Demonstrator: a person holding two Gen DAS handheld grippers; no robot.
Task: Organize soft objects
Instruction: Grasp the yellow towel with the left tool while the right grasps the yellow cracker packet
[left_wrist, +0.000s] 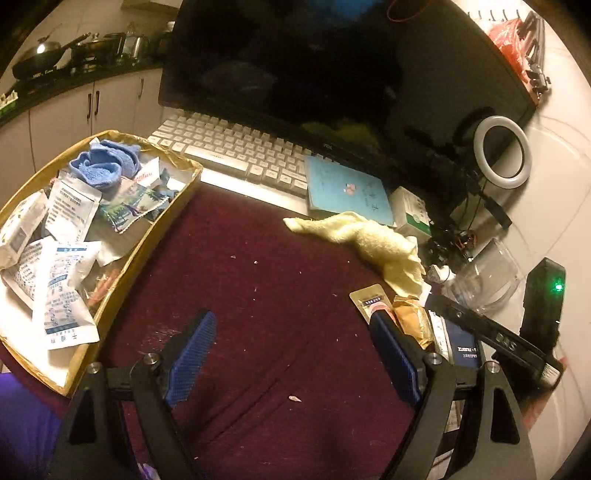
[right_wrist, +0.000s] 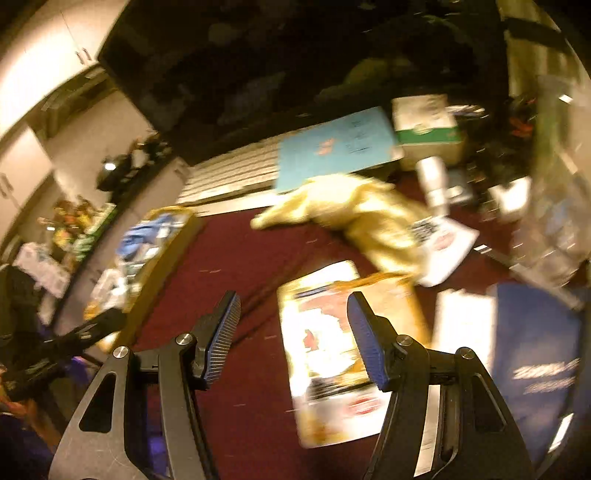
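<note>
Here the pale yellow cloth (left_wrist: 373, 240) lies crumpled and fuzzy on the maroon mat (left_wrist: 240, 295); both grippers spread, empty

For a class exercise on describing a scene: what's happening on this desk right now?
A person is tidying soft items with two handheld tools. Both the left tool and the right tool are open and empty above the dark red mat. A cardboard box on the left already holds a blue cloth and white packets. A yellow cloth lies on the mat by the keyboard, and a snack packet sits beneath the right tool.
</note>
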